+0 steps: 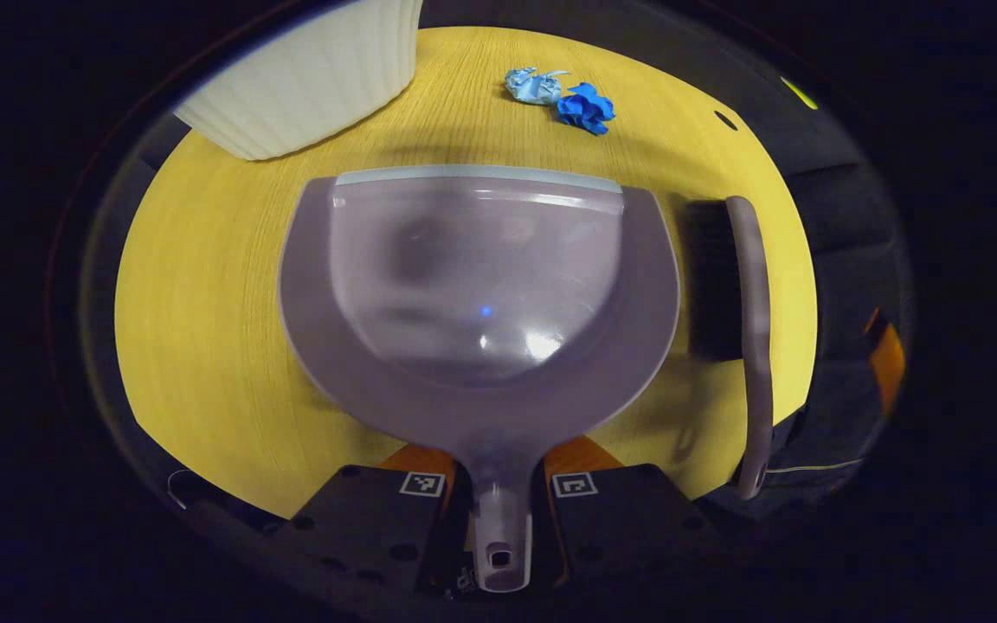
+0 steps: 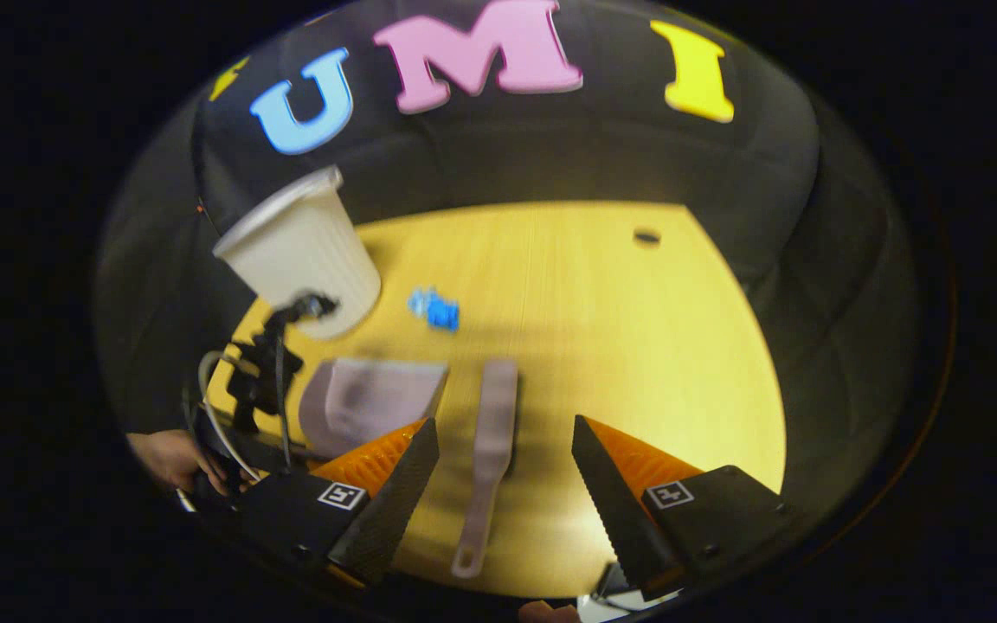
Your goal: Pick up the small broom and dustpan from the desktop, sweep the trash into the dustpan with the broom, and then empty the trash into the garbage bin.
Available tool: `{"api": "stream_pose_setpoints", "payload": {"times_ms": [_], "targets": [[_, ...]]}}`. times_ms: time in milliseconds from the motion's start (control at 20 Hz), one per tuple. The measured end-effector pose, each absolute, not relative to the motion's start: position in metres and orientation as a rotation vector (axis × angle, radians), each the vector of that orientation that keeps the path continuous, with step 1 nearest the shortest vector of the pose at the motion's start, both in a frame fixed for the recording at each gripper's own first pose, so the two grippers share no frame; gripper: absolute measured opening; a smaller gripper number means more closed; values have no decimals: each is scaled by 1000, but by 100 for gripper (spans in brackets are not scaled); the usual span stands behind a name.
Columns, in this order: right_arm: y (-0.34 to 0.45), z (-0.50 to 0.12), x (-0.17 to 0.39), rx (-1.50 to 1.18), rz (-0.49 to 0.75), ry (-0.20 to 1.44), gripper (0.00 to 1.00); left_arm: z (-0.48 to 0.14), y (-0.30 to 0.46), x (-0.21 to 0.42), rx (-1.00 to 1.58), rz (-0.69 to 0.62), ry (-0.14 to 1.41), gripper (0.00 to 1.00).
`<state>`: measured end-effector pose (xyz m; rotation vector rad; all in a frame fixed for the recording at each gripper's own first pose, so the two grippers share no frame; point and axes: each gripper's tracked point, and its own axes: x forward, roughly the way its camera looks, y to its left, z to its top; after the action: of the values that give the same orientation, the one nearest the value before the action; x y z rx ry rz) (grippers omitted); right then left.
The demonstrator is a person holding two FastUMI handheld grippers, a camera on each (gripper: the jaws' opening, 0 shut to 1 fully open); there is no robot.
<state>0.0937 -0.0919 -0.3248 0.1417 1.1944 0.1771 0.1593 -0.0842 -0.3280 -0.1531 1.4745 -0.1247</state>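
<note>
Gripped by its handle in the left gripper (image 1: pixel 498 506), the dustpan (image 1: pixel 477 294) rests on the desk (image 1: pixel 204 329). Right gripper (image 2: pixel 503 463) hovers wide above the broom (image 2: pixel 492 450); lower squarely over its handle.

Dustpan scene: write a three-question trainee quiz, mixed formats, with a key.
1. True or false: the left claw is shut on the dustpan handle.
2. Which tool lies between the right claw's open fingers: A broom, B bin, C trash?
3. Fill in: the trash lies on the ____, beyond the dustpan's lip.

Key: 1 true; 2 A; 3 desk.
</note>
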Motion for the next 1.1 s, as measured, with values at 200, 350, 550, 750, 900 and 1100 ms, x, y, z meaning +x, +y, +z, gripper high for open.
{"api": "stream_pose_setpoints", "payload": {"times_ms": [200,350,550,750,900,1100], "targets": [[-92,-360,63,198,114,1522,99,-327,-82,155,-163,-164,1424,29],[-92,-371,60,260,4,1683,99,-328,-81,154,-156,-204,1401,29],[-109,-385,87,174,-79,1694,98,-327,-79,153,-168,-237,1387,29],[-108,-396,91,212,-164,1743,94,-328,-79,155,-158,-267,1395,29],[-109,-397,97,130,-131,1747,71,-328,-79,155,-154,-283,1400,29],[-102,-394,98,187,-134,1793,31,-327,-78,154,-144,-317,1403,29]]}}
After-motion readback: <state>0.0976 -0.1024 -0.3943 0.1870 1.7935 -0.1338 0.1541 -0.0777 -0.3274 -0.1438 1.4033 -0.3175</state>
